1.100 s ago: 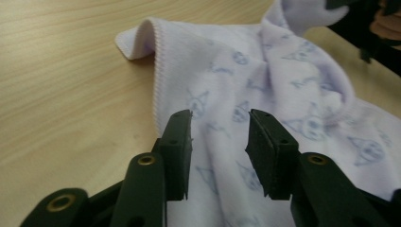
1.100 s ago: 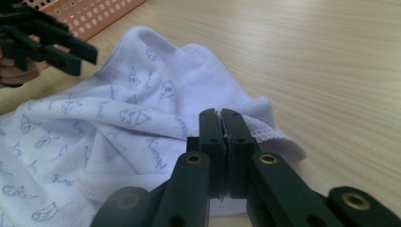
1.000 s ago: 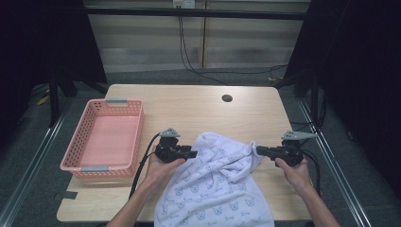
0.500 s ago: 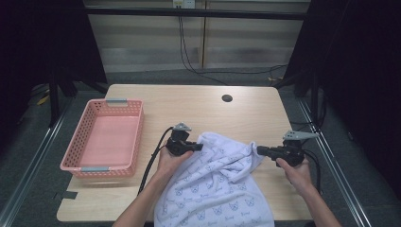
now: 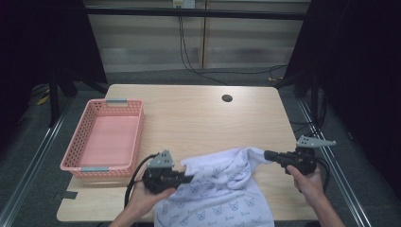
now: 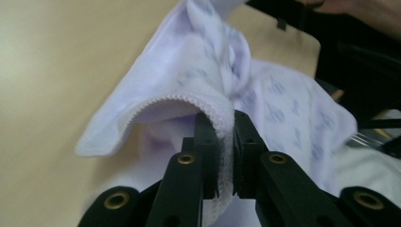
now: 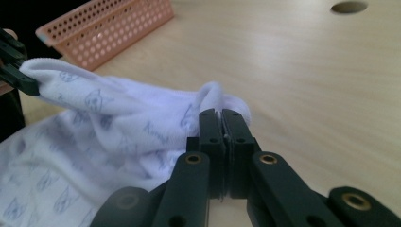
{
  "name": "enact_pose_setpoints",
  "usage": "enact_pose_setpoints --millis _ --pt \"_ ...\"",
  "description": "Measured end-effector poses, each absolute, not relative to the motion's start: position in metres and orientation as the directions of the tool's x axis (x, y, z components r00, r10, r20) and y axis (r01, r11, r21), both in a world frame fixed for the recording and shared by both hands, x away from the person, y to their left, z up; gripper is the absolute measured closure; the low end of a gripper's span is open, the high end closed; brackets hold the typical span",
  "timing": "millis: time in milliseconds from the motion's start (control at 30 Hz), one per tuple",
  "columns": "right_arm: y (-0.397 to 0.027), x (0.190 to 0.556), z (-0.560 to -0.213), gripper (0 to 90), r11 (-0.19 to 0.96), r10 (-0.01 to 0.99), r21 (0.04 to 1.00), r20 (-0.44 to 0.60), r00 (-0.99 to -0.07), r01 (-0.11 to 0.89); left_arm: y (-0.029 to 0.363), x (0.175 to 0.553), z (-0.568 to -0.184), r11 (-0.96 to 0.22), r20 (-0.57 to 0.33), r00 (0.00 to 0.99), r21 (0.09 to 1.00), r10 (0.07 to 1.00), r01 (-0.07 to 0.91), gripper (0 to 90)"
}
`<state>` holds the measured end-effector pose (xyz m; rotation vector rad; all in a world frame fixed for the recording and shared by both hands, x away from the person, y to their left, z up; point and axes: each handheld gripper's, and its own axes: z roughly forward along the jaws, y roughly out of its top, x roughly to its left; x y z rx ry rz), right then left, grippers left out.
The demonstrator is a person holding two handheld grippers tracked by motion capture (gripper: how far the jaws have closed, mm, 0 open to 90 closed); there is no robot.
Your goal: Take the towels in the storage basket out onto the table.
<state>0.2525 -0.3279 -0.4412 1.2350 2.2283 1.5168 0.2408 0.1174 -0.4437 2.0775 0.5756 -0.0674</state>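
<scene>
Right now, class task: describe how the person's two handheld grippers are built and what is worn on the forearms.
Both the left gripper and right gripper are black, each topped by a grey three-cornered plate, trailing a black cable. Their jaws show brass-coloured pivot rivets. The forearms are bare, no sleeves visible.

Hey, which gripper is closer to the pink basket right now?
Left. The left gripper sits just past the pink basket's near right corner, clamped on the white cloth. The right gripper holds the cloth's far corner, across the table.

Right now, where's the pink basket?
In the high view the pink basket sits on the table's left side, just beyond the left hand-held gripper and left of the white towel.
</scene>
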Motion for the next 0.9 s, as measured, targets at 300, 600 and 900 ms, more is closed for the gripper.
enact_pose_setpoints --millis 300,600,900 --pt "-0.318 0.232 -0.460 87.7 0.206 0.706 0.785 0.295 -0.644 0.584 0.126 0.214 -0.479 -0.507 -0.359 0.865 0.705 0.349 0.497 57.3" --pt "-0.322 0.243 -0.456 87.7 0.174 0.707 0.806 0.297 -0.642 0.565 0.137 0.263 -0.456 -0.334 -0.379 0.834 0.787 0.401 0.518 60.6" --pt "-0.324 0.251 -0.457 87.6 0.172 0.706 0.804 0.301 -0.640 0.569 0.121 0.302 -0.492 -0.389 -0.358 0.767 0.702 0.532 0.597 48.1"
